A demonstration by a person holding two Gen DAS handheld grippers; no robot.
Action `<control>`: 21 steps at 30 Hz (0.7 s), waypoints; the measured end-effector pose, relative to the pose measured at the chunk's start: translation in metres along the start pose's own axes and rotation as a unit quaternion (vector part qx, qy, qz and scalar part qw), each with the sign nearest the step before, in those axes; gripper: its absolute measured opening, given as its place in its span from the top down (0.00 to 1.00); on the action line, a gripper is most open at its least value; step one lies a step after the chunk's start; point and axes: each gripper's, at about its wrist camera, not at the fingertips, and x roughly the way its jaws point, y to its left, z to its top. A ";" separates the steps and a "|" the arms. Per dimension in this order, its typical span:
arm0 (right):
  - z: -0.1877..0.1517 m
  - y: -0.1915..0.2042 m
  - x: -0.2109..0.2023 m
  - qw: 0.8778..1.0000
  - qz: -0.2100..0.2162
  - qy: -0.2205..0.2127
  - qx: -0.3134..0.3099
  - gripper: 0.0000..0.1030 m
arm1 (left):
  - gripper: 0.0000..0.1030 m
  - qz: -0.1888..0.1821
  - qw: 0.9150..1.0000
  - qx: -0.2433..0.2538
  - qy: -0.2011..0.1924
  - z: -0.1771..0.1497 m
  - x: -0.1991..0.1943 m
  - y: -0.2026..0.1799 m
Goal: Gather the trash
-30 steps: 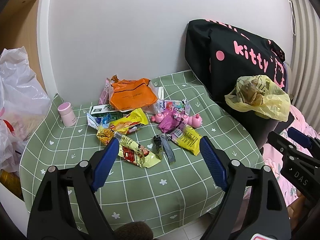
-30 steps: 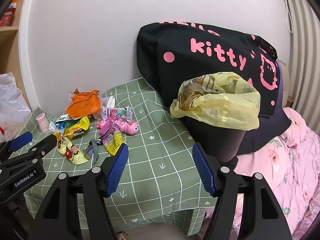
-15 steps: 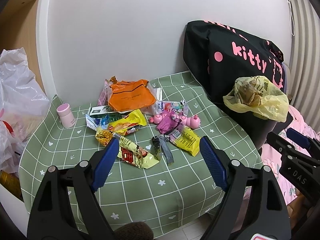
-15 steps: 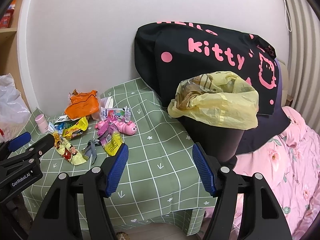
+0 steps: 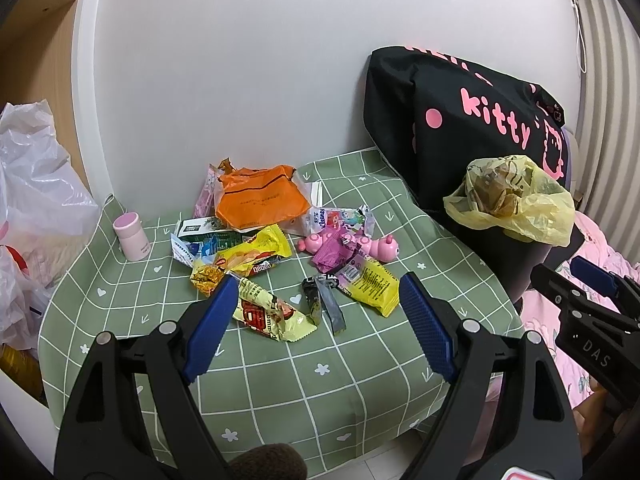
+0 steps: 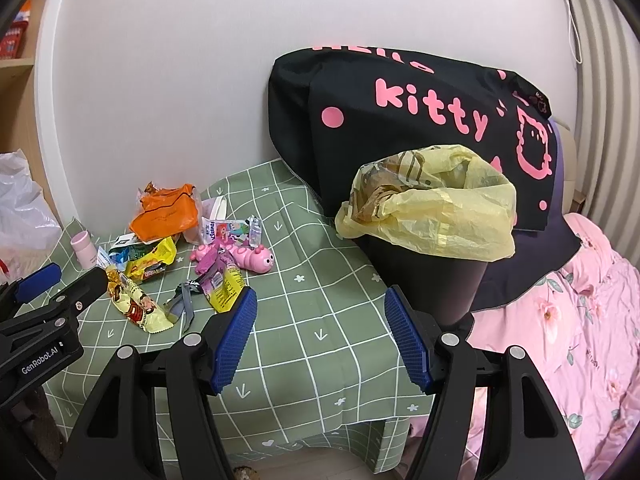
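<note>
Left gripper [image 5: 316,316] agape above wrappers [image 5: 276,312].

A green checked tablecloth [image 5: 280,380] covers a small table against a white wall [image 5: 240,60], with a pink jar [image 5: 131,236] standing upright near its far left corner and a pink caterpillar toy [image 6: 256,258] lying toward the middle. A black Hello Kitty bag [image 6: 420,128] leans against the wall at the right, above a pink floral bedspread [image 6: 560,340]. A white plastic bag [image 5: 36,184] sits off the table's left edge.

place: home, likely bedroom | cues: pink floral bedding [image 6: 568,320]; Hello Kitty cover [image 6: 400,128]; lined bin [image 6: 432,216]
</note>
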 end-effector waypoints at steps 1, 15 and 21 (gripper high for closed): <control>0.000 0.000 0.000 1.000 0.000 0.000 0.000 0.39 | 0.24 0.000 1.000 0.000 0.000 0.000 0.000 0.000; 0.001 0.000 0.001 1.000 0.000 0.000 0.000 0.39 | 0.24 0.000 1.000 0.000 0.000 0.000 0.000 0.000; 0.002 -0.001 0.001 1.000 0.001 -0.001 0.000 0.39 | 0.24 0.000 1.000 0.000 0.000 0.000 0.000 0.000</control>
